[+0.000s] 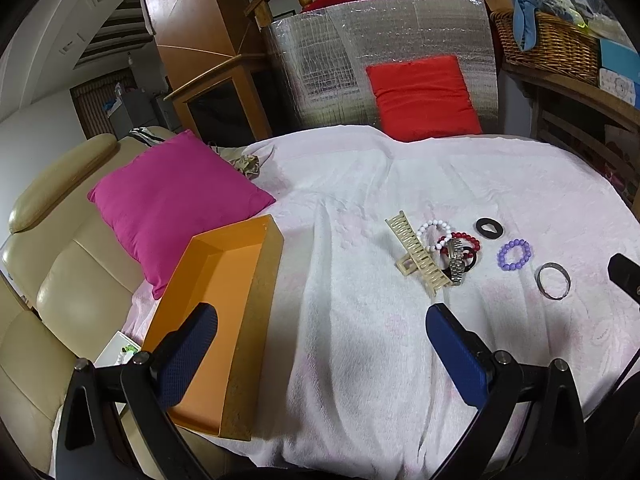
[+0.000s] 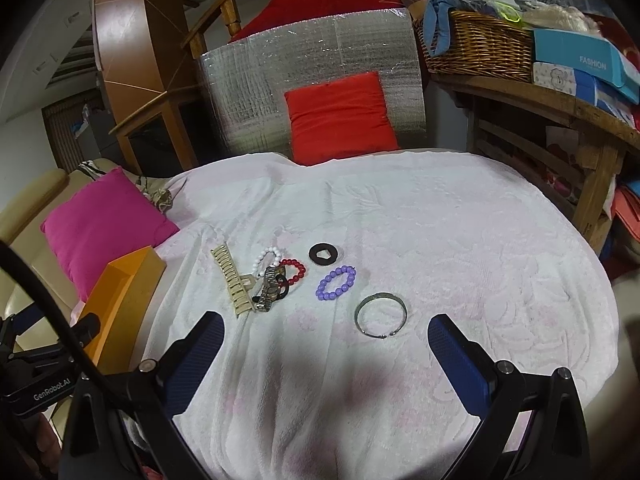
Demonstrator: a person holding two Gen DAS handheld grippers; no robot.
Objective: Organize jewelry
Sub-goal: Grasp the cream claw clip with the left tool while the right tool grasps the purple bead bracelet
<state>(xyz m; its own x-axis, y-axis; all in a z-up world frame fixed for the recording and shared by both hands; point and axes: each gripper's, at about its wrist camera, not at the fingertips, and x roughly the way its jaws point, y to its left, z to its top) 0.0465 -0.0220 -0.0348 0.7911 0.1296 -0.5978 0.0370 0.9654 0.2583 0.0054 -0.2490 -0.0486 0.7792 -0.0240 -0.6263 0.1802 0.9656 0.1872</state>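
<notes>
Jewelry lies on a white towel [image 2: 440, 240]: a cream hair claw [image 2: 236, 284], a white bead bracelet [image 2: 266, 258], a red bead bracelet [image 2: 296, 270], a metal watch [image 2: 268, 290], a black ring piece [image 2: 325, 255], a purple bead bracelet [image 2: 336, 283] and a silver bangle [image 2: 382, 314]. An empty orange box [image 1: 216, 320] stands at the towel's left edge. My left gripper [image 1: 320, 320] is open, its left finger over the box. My right gripper [image 2: 326, 328] is open, just short of the bangle. The same pieces show in the left wrist view, among them the claw [image 1: 418, 258] and bangle [image 1: 554, 281].
A magenta cushion [image 1: 176, 200] lies on a beige sofa [image 1: 60, 280] left of the box. A red cushion [image 2: 340, 116] leans on a foil panel behind the towel. A wooden shelf [image 2: 540, 92] with a wicker basket [image 2: 480, 44] and boxes stands right.
</notes>
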